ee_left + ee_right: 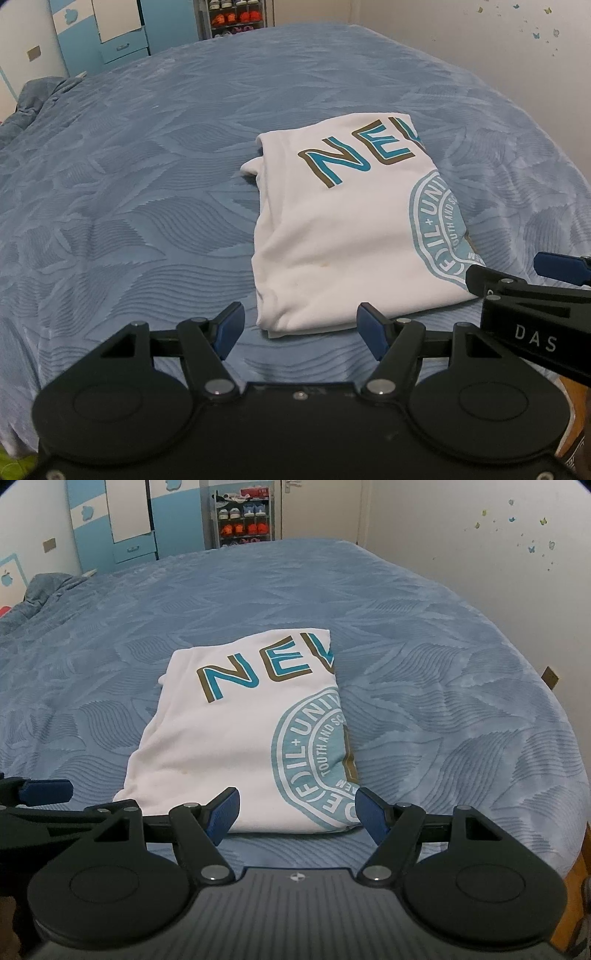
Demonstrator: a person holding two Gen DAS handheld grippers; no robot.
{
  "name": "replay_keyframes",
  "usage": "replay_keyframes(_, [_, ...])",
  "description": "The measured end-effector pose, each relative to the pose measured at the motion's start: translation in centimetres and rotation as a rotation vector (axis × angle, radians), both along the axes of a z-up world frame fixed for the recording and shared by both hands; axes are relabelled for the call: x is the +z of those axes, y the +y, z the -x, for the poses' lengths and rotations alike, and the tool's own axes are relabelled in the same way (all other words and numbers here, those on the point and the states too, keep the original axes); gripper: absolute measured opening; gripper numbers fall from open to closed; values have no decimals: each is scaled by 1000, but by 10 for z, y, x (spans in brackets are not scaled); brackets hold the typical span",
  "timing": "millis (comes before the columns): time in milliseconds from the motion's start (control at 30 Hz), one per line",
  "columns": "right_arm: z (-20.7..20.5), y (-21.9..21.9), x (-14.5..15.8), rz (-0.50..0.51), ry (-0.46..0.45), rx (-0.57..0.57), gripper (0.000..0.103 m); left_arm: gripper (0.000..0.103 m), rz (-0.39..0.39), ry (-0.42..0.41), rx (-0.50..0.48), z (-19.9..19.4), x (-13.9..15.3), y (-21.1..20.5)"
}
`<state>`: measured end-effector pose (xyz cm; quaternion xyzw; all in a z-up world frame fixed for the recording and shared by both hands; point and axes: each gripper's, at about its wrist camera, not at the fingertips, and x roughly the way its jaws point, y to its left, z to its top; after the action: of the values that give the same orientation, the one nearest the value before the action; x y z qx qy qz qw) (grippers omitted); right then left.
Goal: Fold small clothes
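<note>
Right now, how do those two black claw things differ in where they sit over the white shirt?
The left gripper faces the white shirt's near-left corner; the right gripper faces its near edge by the teal seal. Both are open, holding nothing, just short of the shirt.

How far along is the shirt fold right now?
Done: the white T-shirt lies folded lengthwise into a narrow stack on the blue bedspread. In hand: nothing; left gripper and right gripper are open at its near edge. Left: probably one crosswise fold.
</note>
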<state>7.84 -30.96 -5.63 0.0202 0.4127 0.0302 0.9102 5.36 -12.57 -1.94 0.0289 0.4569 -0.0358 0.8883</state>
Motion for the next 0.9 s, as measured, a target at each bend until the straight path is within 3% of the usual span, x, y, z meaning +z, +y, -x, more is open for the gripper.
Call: replay_keyframes(900, [3, -3, -3, 10, 23, -21, 84, 69, -6, 8, -4, 3, -1, -2])
